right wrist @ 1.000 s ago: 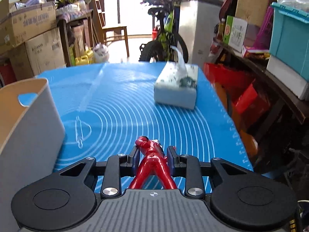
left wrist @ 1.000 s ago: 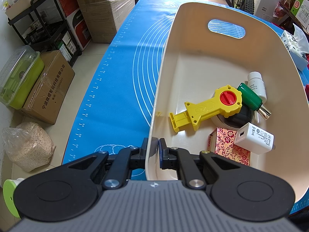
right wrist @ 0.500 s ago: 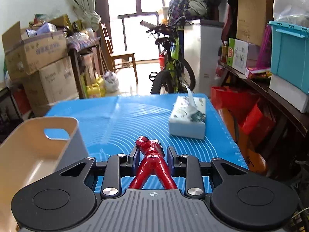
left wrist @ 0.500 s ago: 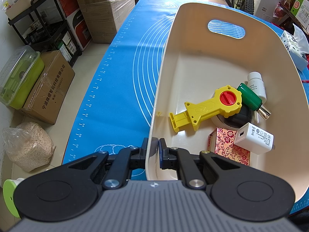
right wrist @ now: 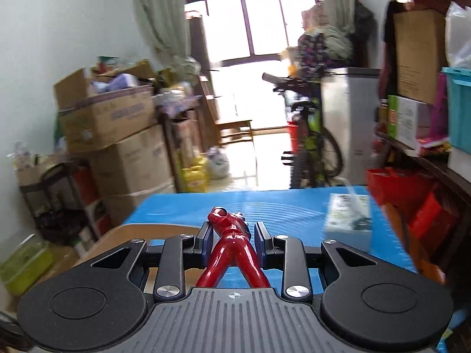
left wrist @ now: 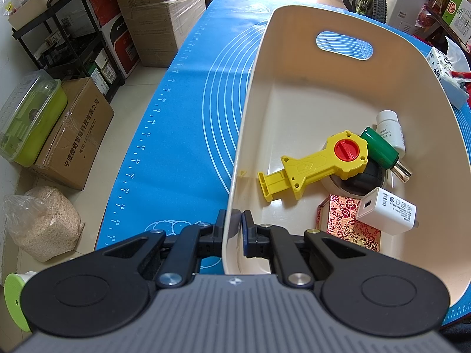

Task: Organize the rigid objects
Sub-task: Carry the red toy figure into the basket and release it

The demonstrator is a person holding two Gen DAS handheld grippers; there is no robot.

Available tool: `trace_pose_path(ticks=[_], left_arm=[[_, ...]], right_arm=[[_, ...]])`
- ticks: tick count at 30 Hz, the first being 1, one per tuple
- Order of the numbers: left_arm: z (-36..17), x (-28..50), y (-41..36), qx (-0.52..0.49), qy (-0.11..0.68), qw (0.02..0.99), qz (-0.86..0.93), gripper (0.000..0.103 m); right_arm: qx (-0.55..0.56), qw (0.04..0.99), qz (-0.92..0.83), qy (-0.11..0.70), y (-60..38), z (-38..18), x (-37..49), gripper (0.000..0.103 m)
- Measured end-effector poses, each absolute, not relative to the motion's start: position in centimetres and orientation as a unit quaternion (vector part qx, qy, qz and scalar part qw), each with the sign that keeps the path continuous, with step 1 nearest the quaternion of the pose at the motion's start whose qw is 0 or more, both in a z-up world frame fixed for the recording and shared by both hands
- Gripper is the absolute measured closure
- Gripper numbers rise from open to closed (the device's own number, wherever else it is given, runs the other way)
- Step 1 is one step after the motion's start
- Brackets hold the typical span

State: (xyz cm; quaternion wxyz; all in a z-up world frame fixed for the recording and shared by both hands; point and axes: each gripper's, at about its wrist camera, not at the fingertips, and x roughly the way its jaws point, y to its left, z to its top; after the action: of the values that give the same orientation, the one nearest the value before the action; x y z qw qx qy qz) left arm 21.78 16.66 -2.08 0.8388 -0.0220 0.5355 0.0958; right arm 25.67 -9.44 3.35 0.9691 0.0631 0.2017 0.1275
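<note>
R claw (right wrist: pixel 232 239) clamped on red figurine (right wrist: pixel 231 244) at torso: glossy, rigid, prob light, could slip. L claw (left wrist: pixel 234 229) pinching bin rim (left wrist: pixel 232 200).

A bright window (right wrist: pixel 259 20) lights a cluttered room with a white wall (right wrist: pixel 59 29) and pale green curtain (right wrist: pixel 156 8). Stacked cardboard boxes (right wrist: pixel 117 135) stand left beside a black rack (left wrist: pixel 67 35). A bicycle (right wrist: pixel 312 138) leans near a white cabinet (right wrist: pixel 350 117). The pale tiled floor (left wrist: pixel 129 88) holds a green container (left wrist: pixel 29 117) and a bag of grain (left wrist: pixel 41 223). A blue mat (left wrist: pixel 182 135) covers the tabletop.
</note>
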Motion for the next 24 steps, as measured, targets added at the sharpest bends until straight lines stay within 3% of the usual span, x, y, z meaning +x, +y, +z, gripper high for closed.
trace_pose_path(ticks=[12, 24], left_arm=[[-1.9, 22.0, 16.5, -0.019, 0.535, 0.839, 0.096, 0.091], [-1.8, 22.0, 16.4, -0.017, 0.534, 0.84, 0.096, 0.091]], right_arm=[[0.017, 0.945, 0.213, 0.246, -1.5, 0.5, 24.2, 0.065], [-0.013, 0.903, 0.238, 0.357, 1.5, -3.1, 25.2, 0.064]])
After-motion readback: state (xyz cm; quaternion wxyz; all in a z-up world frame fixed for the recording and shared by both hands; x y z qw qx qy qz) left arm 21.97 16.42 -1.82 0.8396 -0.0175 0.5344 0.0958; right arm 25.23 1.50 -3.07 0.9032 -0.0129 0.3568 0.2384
